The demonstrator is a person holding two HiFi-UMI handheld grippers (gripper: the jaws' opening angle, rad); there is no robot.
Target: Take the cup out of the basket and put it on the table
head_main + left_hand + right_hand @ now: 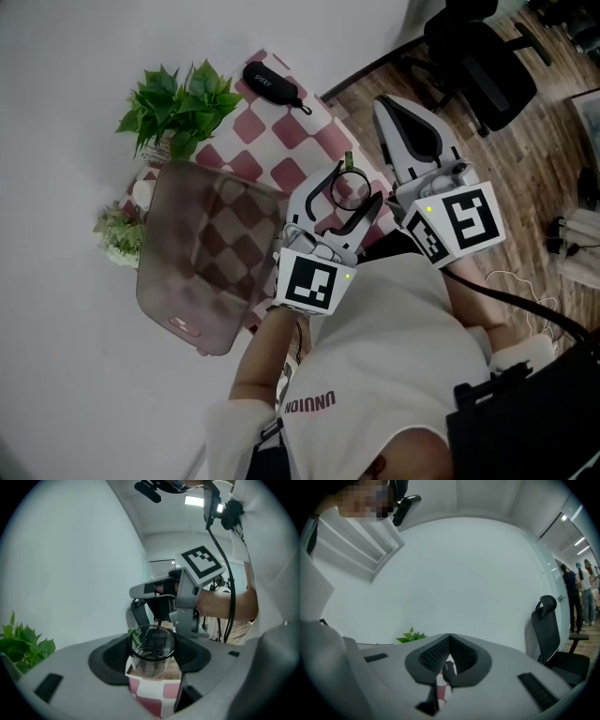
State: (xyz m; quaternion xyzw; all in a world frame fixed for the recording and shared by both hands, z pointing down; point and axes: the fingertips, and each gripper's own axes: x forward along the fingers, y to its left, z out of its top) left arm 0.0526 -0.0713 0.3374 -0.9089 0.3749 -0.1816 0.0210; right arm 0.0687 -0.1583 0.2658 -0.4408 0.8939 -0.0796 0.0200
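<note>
Left gripper (354, 186): jaws set wide, with the pads pressed on opposite sides of the clear glass cup (151, 656), which it carries. Right gripper (450, 639): jaws brought together on nothing, held to the side over the wooden floor (525, 187).

The cup is out of the basket (187, 281), which lies apart to its left. It hangs low over the margin of the checked cloth (281, 141) that covers the table (330, 117). Whether its base touches the cloth cannot be told.

Hazards, as judged:
- (a) The cup is close to the cloth's border and the table's edge. A release here could leave the base partly unsupported and let it topple to the floor.
- (b) Smooth glass held at only two narrow contacts may slip or rotate if the gripper tilts.
- (c) Opening the jaws before the base is seated would drop the cup, and glass may break.
- (d) A fold in the cloth could rock the cup once it is set down.

Orientation: the cup's long axis runs near vertical, mouth up, leaning slightly toward the gripper body. From overhead the rim reads as an almost full circle.
</note>
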